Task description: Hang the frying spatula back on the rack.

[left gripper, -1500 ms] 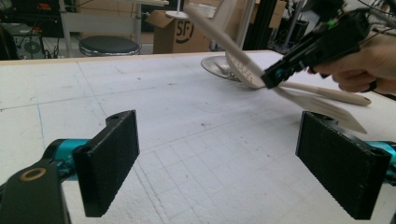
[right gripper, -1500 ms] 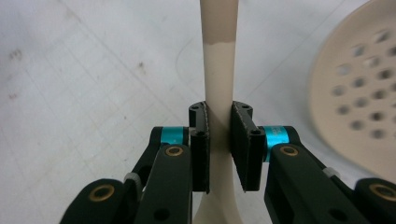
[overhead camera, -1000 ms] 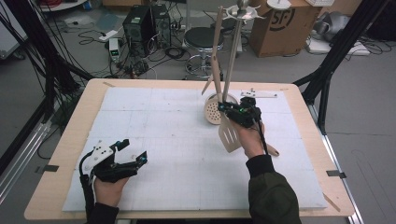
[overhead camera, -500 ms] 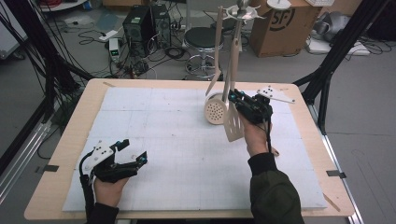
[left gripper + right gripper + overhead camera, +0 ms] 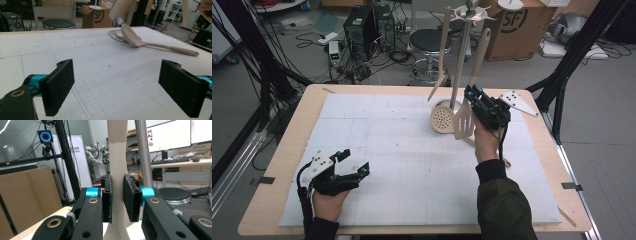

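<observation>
Gripping the slotted spatula (image 5: 464,120) handle, the right gripper (image 5: 482,107) is clamped near the tabletop's far-right edge, held upright beside the rack pole (image 5: 460,65), prob. for hanging. Left gripper (image 5: 343,171) rests released, near-left corner.

The hand-held gripper (image 5: 125,86) hovers wide open above the white mat (image 5: 105,65), a slotted spoon (image 5: 150,41) lying beyond.

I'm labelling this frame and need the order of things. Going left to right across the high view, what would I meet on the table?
Left gripper → skimmer spoon → slotted spatula → right gripper → grey three-cornered plate.
</observation>
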